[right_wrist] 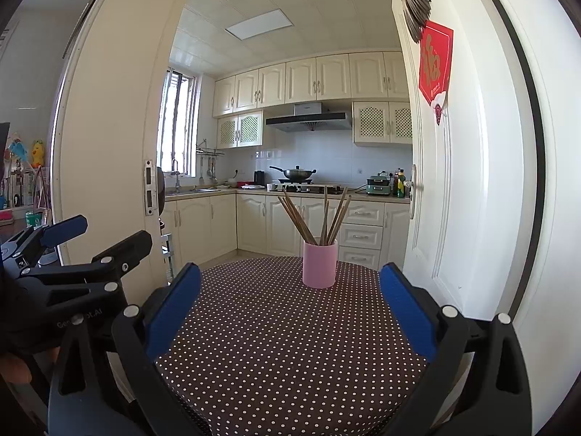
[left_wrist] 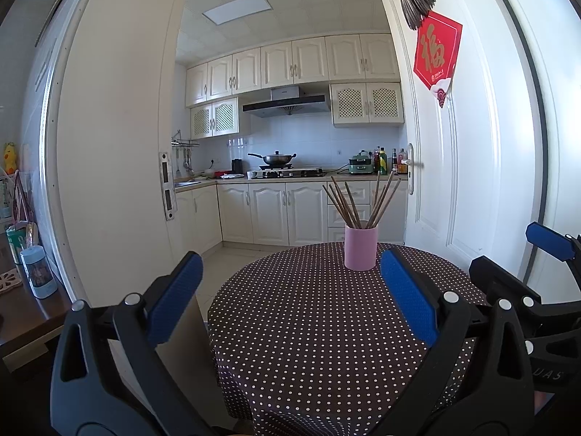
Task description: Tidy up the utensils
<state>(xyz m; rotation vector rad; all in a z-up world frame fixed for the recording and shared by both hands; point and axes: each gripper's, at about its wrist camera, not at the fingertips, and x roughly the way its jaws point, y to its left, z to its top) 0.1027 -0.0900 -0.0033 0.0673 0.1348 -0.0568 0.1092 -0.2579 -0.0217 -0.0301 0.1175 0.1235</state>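
Left claw: the left claw (left_wrist: 290, 301) is released, its two blue pads spread wide in the lower part of the left wrist view, nothing between them; it also shows at the left edge of the right wrist view (right_wrist: 98, 232).
Right claw: the right claw (right_wrist: 290, 309) is released too, blue pads far apart low in its own frame, holding nothing; its tips appear at the right edge of the left wrist view (left_wrist: 519, 254).
Counter: a round counter (left_wrist: 308, 327) under a dark brown cloth with white dots fills the lower middle of both frames.
Pink cup: the pink cup (left_wrist: 360, 247) stands upright on the far part of the counter, just right of centre.
Chopsticks: brown chopsticks (left_wrist: 348, 203) stand in the pink cup, fanned left and right above its rim.
Background: a red paper sign (left_wrist: 437, 58) hangs on the white door, upper right.
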